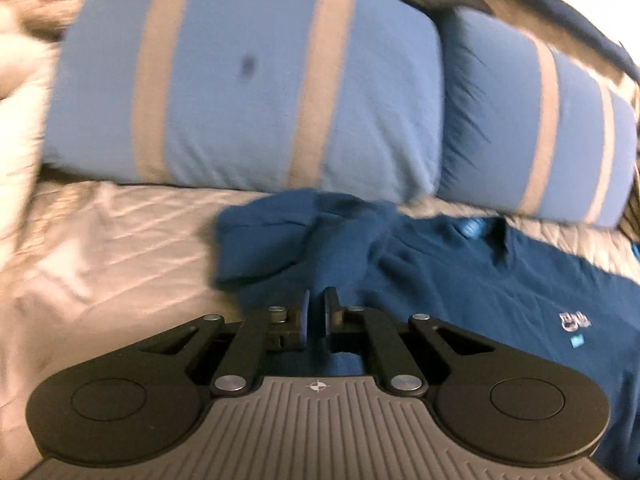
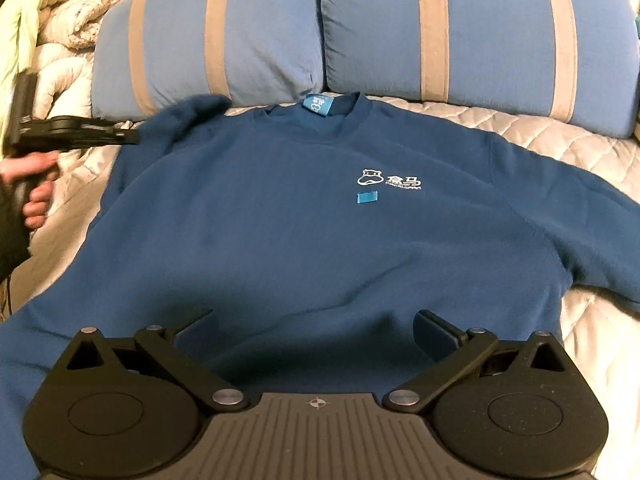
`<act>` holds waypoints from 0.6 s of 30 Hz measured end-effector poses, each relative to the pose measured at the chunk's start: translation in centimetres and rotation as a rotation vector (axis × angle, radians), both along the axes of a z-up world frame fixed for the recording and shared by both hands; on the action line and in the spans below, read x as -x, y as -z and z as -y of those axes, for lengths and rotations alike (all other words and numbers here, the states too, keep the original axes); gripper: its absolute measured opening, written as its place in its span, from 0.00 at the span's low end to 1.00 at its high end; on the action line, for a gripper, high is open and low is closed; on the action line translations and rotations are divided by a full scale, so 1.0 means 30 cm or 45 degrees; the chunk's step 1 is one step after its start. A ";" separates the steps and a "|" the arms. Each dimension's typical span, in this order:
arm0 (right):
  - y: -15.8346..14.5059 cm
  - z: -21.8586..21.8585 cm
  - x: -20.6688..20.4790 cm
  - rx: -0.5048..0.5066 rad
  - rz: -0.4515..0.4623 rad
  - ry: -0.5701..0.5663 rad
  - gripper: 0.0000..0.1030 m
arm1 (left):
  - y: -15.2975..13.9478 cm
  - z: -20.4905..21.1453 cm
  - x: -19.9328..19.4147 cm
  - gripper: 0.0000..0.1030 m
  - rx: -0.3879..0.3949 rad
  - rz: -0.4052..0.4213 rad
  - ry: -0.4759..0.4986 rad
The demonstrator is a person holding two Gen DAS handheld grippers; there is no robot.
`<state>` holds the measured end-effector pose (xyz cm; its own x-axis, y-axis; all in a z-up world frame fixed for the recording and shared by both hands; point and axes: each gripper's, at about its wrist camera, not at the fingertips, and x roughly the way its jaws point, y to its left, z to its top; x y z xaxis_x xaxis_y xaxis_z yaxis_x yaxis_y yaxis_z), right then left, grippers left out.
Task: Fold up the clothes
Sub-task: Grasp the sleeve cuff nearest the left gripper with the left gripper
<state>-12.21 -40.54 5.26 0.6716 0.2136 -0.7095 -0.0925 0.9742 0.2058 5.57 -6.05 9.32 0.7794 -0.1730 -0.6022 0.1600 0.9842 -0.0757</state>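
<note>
I count one sweatshirt (image 2: 304, 216), dark blue, spread front-up on the quilted bedspread (image 2: 560, 136). Its collar points toward two pillows (image 2: 472, 36), both light blue with tan stripes, standing side by side at the head of the bed. On the chest I see one white logo (image 2: 388, 180) and one small light-blue patch (image 2: 367, 197) just under it, and one blue tag (image 2: 315, 105) sits inside the collar.

My right gripper (image 2: 316, 332) hangs low over the bottom hem, its two fingers spread wide with nothing between them. I cannot tell whether the fingertips touch the cloth.

My left gripper (image 1: 316, 312) is at the sweatshirt's sleeve (image 1: 288, 236) on that side, which lies bunched and folded in toward the shoulder. Its two pads are drawn nearly together with a thin gap; I cannot tell whether any fabric is pinched between them. From the right camera I see that same gripper side-on at the sleeve's edge, with one hand (image 2: 32, 184) wrapped around its handle.

A heap of pale blankets (image 2: 68, 28) is piled beside the pillows on the left.
</note>
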 end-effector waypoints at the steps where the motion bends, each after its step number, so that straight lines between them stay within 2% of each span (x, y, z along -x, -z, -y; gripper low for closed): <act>1: 0.001 0.001 -0.001 -0.004 -0.004 -0.001 1.00 | -0.005 -0.035 0.017 0.07 0.005 0.004 -0.025; 7: 0.001 -0.002 -0.005 -0.009 -0.016 -0.008 1.00 | 0.024 -0.214 0.119 0.07 0.013 -0.029 -0.163; 10: 0.002 -0.004 -0.005 -0.008 -0.017 -0.010 1.00 | 0.053 -0.261 0.168 0.07 0.010 -0.070 -0.189; 15: 0.003 0.001 -0.006 -0.009 -0.021 -0.013 1.00 | 0.086 -0.270 0.223 0.09 -0.044 -0.119 -0.144; 17: 0.002 0.001 -0.006 -0.008 -0.021 -0.013 1.00 | 0.075 -0.261 0.244 0.10 -0.071 -0.100 -0.111; 18: 0.002 0.000 -0.006 -0.007 -0.021 -0.012 1.00 | 0.066 -0.262 0.255 0.20 -0.071 -0.082 -0.101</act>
